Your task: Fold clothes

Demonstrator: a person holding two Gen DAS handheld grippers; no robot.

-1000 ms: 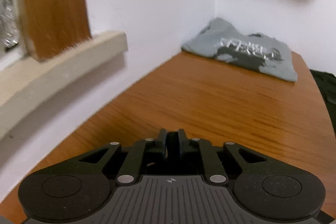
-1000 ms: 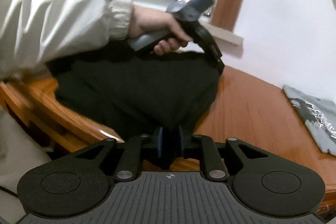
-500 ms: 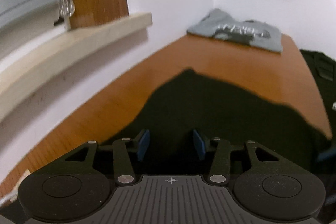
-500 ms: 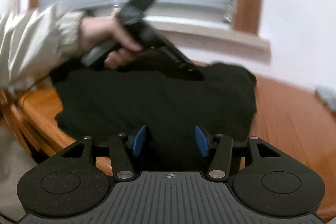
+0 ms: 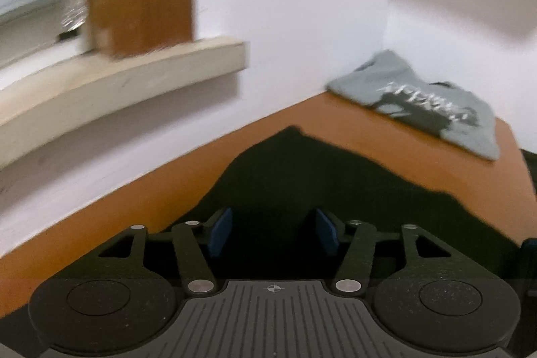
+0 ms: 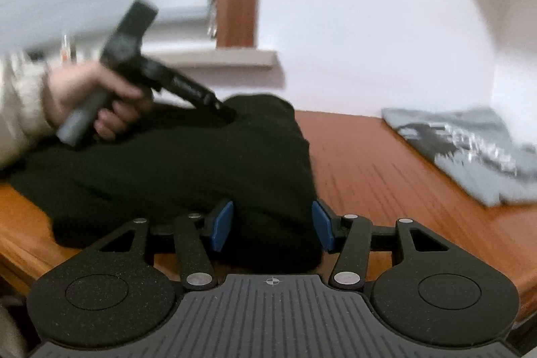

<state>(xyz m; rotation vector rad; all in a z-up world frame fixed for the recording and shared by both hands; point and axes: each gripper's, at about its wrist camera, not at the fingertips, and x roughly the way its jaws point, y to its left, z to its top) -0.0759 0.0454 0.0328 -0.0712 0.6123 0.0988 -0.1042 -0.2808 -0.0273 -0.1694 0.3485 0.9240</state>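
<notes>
Home: windowsill (image 5: 127, 79), wooden table (image 6: 386, 163)

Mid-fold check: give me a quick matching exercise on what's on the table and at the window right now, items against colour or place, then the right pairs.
Items:
1. black garment
2. grey T-shirt
3. table
4. window sill

Descriptions:
A. pale ledge jutting from the white wall
B. folded in the far corner, printed on top
C. orange-brown wood
D. dark heap in front of both grippers

Pairs: 1-D, 2-B, 3-C, 4-A
</notes>
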